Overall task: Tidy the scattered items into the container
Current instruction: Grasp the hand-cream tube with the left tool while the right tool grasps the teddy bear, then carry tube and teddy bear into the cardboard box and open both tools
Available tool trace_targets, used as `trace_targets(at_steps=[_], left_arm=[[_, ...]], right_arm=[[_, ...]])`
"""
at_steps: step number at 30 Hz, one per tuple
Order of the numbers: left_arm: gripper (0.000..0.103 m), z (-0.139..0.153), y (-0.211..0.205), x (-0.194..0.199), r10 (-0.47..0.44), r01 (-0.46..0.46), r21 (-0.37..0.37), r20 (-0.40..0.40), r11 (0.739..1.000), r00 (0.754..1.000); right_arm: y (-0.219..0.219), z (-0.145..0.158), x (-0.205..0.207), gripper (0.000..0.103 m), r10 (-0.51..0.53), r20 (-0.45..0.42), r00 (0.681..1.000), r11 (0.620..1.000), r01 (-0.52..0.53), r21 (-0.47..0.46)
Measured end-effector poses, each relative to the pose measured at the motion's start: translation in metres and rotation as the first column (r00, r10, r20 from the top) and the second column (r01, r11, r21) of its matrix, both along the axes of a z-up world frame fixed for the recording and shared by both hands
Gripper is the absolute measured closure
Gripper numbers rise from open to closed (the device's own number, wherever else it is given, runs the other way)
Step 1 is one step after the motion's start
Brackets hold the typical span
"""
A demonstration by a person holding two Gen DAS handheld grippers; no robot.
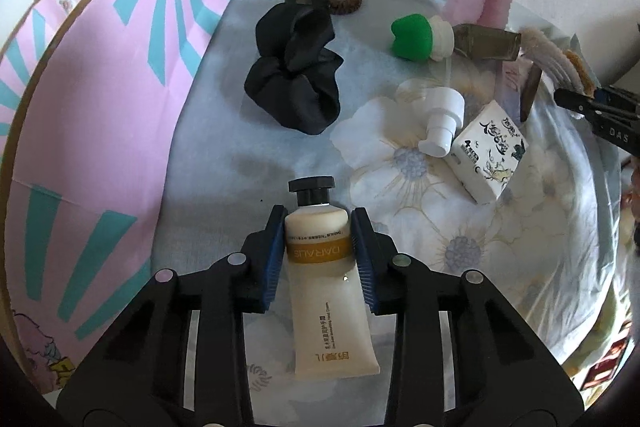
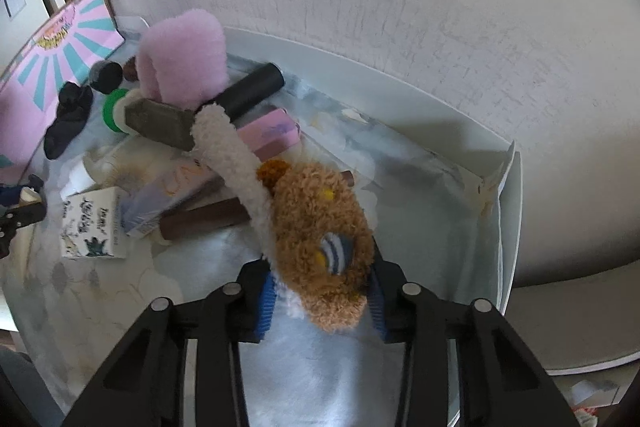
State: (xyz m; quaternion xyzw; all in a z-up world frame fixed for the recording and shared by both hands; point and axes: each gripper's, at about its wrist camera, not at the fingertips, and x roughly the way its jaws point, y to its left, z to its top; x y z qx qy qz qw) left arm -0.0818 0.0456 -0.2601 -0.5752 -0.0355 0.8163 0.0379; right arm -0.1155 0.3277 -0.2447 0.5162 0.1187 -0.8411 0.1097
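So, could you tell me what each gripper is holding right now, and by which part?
Left gripper clamps the hand cream tube at its shoulder below the cap. Right gripper grips the brown plush toy around its body.

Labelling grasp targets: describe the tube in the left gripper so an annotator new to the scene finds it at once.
Start at the floral sheet beside the pink-and-teal box. Near its front edge, the left gripper is shut on the hand cream tube. It is the only cream-coloured tube with a black cap and a gold DARALIS band; the black scrunchie lies beyond it.
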Motion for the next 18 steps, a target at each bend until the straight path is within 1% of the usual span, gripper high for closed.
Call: trace_targets(at_steps=[5, 8, 11, 12, 13, 14, 15, 16, 17, 18], left_arm=[[0.075, 0.014, 0.0, 0.005, -0.023, 0.023, 0.014, -0.015, 1.0, 1.0], [0.075, 0.032, 0.0, 0.004, -0.051, 0.051, -0.006, -0.045, 0.999, 0.998], [0.075, 0.06, -0.011, 0.004, -0.058, 0.059, 0.002, -0.084, 0.998, 0.995], [0.075, 0.071, -0.003, 0.002, -0.055, 0.056, 0.006, -0.093, 0.998, 0.994], [0.075, 0.082, -0.005, 0.009, -0.05, 0.052, 0.013, -0.103, 0.999, 0.993], [0.075, 0.093, -0.013, 0.012, -0.041, 0.044, 0.028, -0.119, 0.999, 0.992], [0.076, 0.1, -0.018, 0.011, -0.036, 0.041, 0.037, -0.13, 0.998, 0.991], [0.076, 0.103, -0.02, -0.001, -0.03, 0.037, 0.044, -0.143, 0.998, 0.989], [0.076, 0.114, -0.027, 0.0, -0.022, 0.03, 0.051, -0.162, 0.998, 0.987], [0.076, 0.123, -0.045, 0.0, -0.017, 0.027, 0.056, -0.172, 0.998, 0.985]], right_arm=[[0.003, 0.023, 0.018, 0.071, -0.022, -0.039, 0.999, 0.999, 0.02, -0.036], [0.005, 0.04, 0.024, 0.071, -0.037, -0.056, 0.998, 0.997, 0.033, -0.071], [0.002, 0.064, 0.03, 0.071, -0.041, -0.08, 0.996, 0.995, 0.033, -0.095], [0.006, 0.066, 0.022, 0.071, -0.039, -0.088, 0.995, 0.994, 0.03, -0.101], [0.002, 0.073, 0.024, 0.071, -0.042, -0.096, 0.994, 0.994, 0.032, -0.106], [-0.003, 0.08, 0.017, 0.071, -0.037, -0.105, 0.994, 0.993, 0.025, -0.112], [-0.01, 0.088, 0.016, 0.071, -0.033, -0.119, 0.992, 0.993, 0.019, -0.115], [-0.015, 0.095, 0.017, 0.071, -0.031, -0.129, 0.991, 0.993, 0.015, -0.117], [-0.029, 0.096, 0.01, 0.071, -0.027, -0.137, 0.99, 0.992, 0.01, -0.123], [-0.043, 0.099, 0.005, 0.071, -0.02, -0.147, 0.989, 0.991, 0.0, -0.133]])
